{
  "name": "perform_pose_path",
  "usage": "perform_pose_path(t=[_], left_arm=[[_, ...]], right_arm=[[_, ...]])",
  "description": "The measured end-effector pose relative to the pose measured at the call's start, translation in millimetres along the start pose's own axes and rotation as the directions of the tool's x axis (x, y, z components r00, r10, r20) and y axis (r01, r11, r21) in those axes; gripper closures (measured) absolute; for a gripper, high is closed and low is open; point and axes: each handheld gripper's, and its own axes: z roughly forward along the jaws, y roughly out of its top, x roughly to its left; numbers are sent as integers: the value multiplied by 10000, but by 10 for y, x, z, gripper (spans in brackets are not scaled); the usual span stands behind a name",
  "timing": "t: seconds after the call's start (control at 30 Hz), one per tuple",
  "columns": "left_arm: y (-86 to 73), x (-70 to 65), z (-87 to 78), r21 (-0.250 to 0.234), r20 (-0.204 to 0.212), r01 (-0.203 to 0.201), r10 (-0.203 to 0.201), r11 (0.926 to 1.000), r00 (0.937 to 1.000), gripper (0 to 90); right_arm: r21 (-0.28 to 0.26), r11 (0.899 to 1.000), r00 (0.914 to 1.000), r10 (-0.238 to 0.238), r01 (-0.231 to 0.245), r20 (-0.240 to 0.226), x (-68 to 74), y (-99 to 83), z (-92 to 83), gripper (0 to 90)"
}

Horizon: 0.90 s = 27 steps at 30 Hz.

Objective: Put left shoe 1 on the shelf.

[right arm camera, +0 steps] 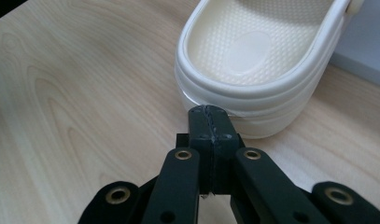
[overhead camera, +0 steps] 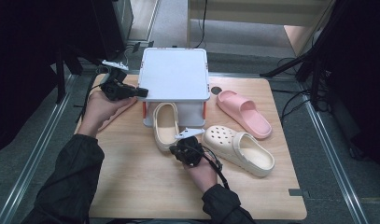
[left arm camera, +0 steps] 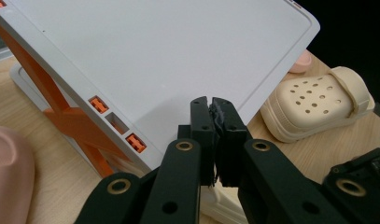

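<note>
A white shoe rack (overhead camera: 174,74) with orange braces stands at the back middle of the wooden table. One cream clog (overhead camera: 165,125) lies with its toe under the rack, and its mate (overhead camera: 239,148) lies to the right. A pink slide (overhead camera: 243,113) rests right of the rack, another pink slide (overhead camera: 114,113) under the left hand. My left gripper (overhead camera: 142,92) is shut and empty, its tips (left arm camera: 211,103) over the rack's (left arm camera: 169,56) left edge. My right gripper (overhead camera: 175,150) is shut and empty, tips (right arm camera: 208,112) right at the heel of the cream clog (right arm camera: 253,51).
The rack's lower shelf (overhead camera: 190,113) has the clog's toe pushed into it. In the left gripper view the perforated cream clog (left arm camera: 318,102) and the other gripper (left arm camera: 360,184) lie beyond the rack. Bare wood (overhead camera: 145,186) stretches along the table's front.
</note>
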Motion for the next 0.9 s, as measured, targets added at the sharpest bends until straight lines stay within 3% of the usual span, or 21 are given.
perform_pose_path(t=[0.4, 0.73, 0.83, 0.9], left_arm=[[-10, 18, -5, -34, 97, 91, -91, 10000, 9999, 888], [-9, 16, -2, -32, 98, 85, -85, 10000, 9999, 889], [-8, 10, -2, -29, 62, 84, -84, 10000, 9999, 888], [-8, 7, -1, -28, 56, 92, -92, 10000, 9999, 889]], right_arm=[[151, 9996, 9995, -243, 240, 210, -16, 258, 229, 900], [41, 9998, 9994, 212, -213, 271, -104, 401, 360, 900], [-30, 9999, 9979, -121, 123, 629, -135, 461, 414, 897], [-78, 10000, 9976, -27, 33, 687, -158, 494, 441, 900]])
